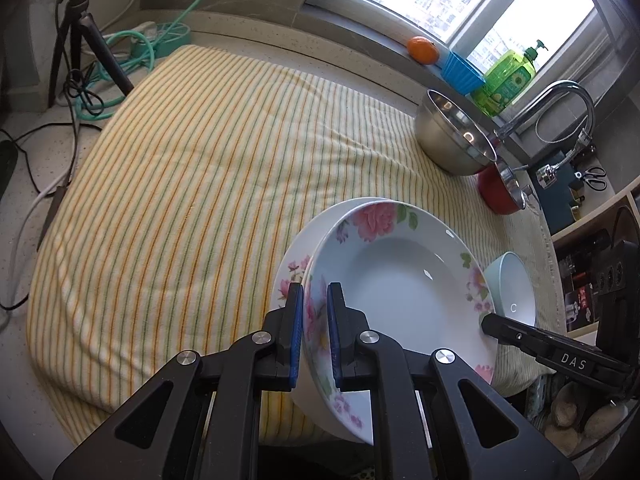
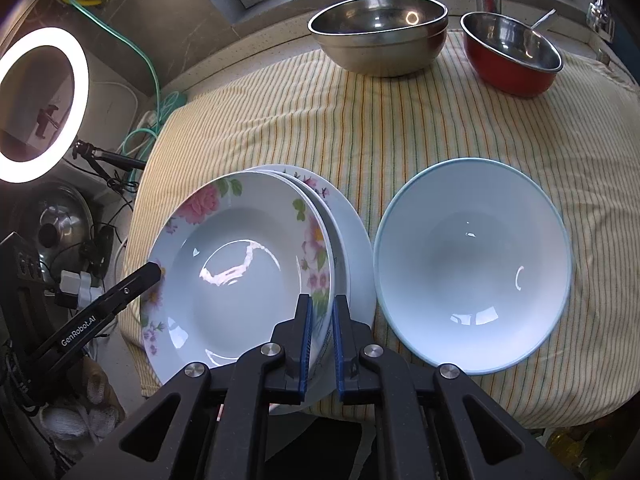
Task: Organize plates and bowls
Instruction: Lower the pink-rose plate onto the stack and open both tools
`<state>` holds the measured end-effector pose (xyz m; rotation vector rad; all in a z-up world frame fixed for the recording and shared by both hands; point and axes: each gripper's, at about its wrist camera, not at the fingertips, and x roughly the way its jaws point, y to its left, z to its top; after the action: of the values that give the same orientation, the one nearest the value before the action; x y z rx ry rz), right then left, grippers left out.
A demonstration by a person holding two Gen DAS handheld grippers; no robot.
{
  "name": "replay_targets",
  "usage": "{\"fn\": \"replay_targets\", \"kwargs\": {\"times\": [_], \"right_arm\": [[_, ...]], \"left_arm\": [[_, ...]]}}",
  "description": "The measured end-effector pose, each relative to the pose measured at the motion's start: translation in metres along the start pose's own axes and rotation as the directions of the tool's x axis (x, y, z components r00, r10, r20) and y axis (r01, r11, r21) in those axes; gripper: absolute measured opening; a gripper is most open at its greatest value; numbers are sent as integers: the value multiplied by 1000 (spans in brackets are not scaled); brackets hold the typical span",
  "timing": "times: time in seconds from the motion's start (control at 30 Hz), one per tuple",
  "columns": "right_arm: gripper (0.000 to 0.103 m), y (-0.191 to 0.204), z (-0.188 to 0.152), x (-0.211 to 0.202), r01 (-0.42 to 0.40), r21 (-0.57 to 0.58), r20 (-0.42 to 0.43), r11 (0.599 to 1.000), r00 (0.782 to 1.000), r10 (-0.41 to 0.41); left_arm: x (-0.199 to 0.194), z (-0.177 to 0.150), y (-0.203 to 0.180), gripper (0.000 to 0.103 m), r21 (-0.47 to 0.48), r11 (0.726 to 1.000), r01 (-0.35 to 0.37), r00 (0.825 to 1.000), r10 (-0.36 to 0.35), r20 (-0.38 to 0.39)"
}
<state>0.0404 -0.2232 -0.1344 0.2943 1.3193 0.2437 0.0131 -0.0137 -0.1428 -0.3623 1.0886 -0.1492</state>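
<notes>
Both grippers pinch the same floral plate [image 2: 240,276] by opposite edges of its rim. The left gripper [image 1: 315,332] has its blue-padded fingers [image 1: 296,332] closed on one side of the rim, the right gripper [image 2: 320,340] closed on the other. Two-sided hold probably keeps the wide, shallow dish level and stops it slipping out of a single thin pinch.

The plate sits over a second plate [image 2: 352,248] at the near edge of the striped cloth [image 1: 180,180] covering the bench; whether it's fully seated or just above, can't tell. It's off-centre on the lower one, so looks like stacking is in hand.

Plate: white, deep well, glossy, pink roses and green leaves on the rim. The lower plate is similar, with smaller flowers.

A pale blue bowl [image 2: 472,268] sits just beside the stack, empty. A steel bowl [image 2: 380,36] and a red bowl [image 2: 512,52] stand at the far edge, well apart from the plates, likely still to sort.
</notes>
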Motion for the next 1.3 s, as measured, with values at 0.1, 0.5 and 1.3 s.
{"fn": "replay_targets", "kwargs": {"times": [0.1, 0.5, 1.3], "right_arm": [[9, 2, -1, 1, 9, -8, 4, 1000, 1000, -9], [9, 7, -2, 2, 40, -30, 15, 999, 999, -39], [12, 20, -5, 1, 140, -108, 62, 984, 989, -133]], "left_arm": [[2, -1, 1, 10, 10, 1000, -7, 1000, 7, -4], [6, -2, 1, 11, 21, 1000, -19, 1000, 19, -7], [7, -1, 0, 11, 47, 998, -30, 1000, 30, -8]]}}
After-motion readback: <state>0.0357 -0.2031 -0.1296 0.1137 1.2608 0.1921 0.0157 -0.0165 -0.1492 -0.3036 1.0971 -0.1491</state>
